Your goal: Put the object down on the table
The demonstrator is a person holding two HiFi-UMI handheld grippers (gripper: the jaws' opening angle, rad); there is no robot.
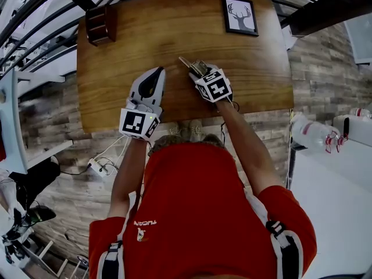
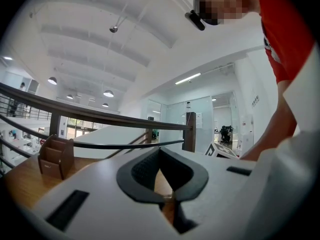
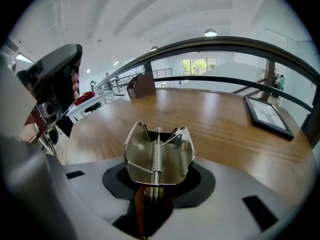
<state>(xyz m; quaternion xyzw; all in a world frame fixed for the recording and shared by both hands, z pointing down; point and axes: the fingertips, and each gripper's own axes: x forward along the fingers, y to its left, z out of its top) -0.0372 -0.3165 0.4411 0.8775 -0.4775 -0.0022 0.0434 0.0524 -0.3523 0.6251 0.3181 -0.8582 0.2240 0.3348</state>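
1 silver metal spring clamp (image 3: 157,154): clenched in right gripper (image 1: 199,73) fingers, low over wooden tabletop (image 1: 116,92), front-left of black-framed deer picture (image 1: 239,15), apparently for set-down. Left gripper (image 1: 156,74) fingers closed, empty.

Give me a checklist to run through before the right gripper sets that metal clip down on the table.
1. Grip: right gripper is shut on the metal spring clip: ok.
2. Landing spot: the wooden table ahead of the clip is bare: ok.
3. Left gripper is shut, empty, and beside the right one without touching it: ok.
4. The picture frame and wooden box stand near the table's far edge, well away from the clip: ok.
5. Gap between the clip and the tabletop: cannot tell.
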